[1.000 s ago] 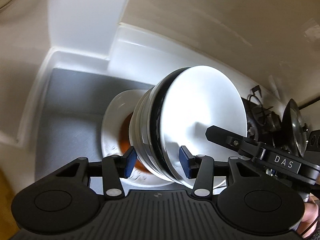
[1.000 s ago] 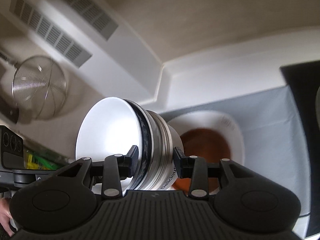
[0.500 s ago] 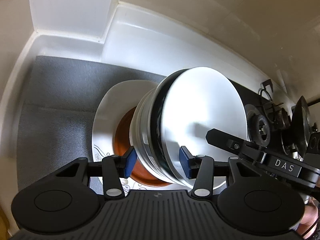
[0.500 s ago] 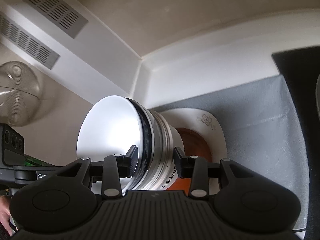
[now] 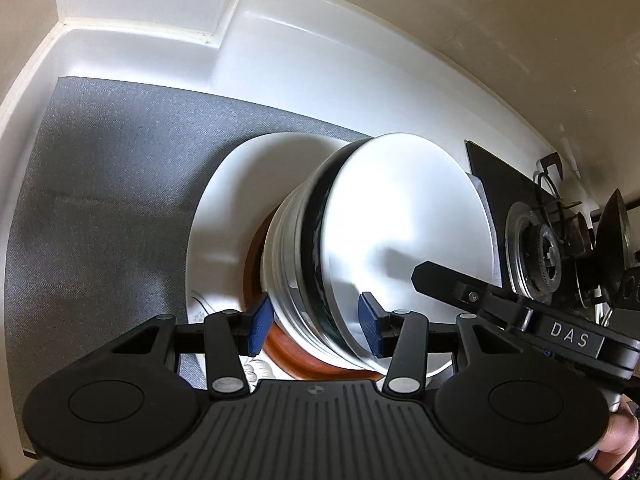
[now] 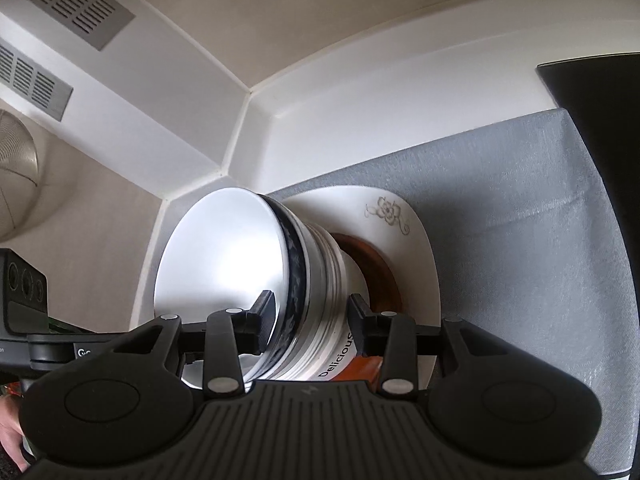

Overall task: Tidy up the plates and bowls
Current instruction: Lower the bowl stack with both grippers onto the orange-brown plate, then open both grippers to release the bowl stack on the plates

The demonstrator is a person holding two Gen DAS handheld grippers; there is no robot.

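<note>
A stack of nested white bowls (image 5: 360,256) (image 6: 256,280), one with a dark blue patterned band, is held between both grippers from opposite sides. My left gripper (image 5: 314,322) is shut on the stack's rims. My right gripper (image 6: 310,320) is shut on the stack's other side. The stack hangs just over a brown plate (image 5: 288,348) (image 6: 380,276) that lies on a white flowered plate (image 5: 232,208) (image 6: 412,236) on the grey mat (image 5: 112,184) (image 6: 520,216). Whether the stack touches the brown plate is hidden.
The mat lies in a white counter corner (image 5: 216,40) (image 6: 240,128). A black gas hob with burner (image 5: 536,248) stands right of the plates. A mesh strainer (image 6: 16,184) and grey vents (image 6: 80,4) are on the wall at left.
Both grippers have lowered the bowl stack toward the plates. The plates and mat now fill more of both views. The grip on the stack is unchanged.
</note>
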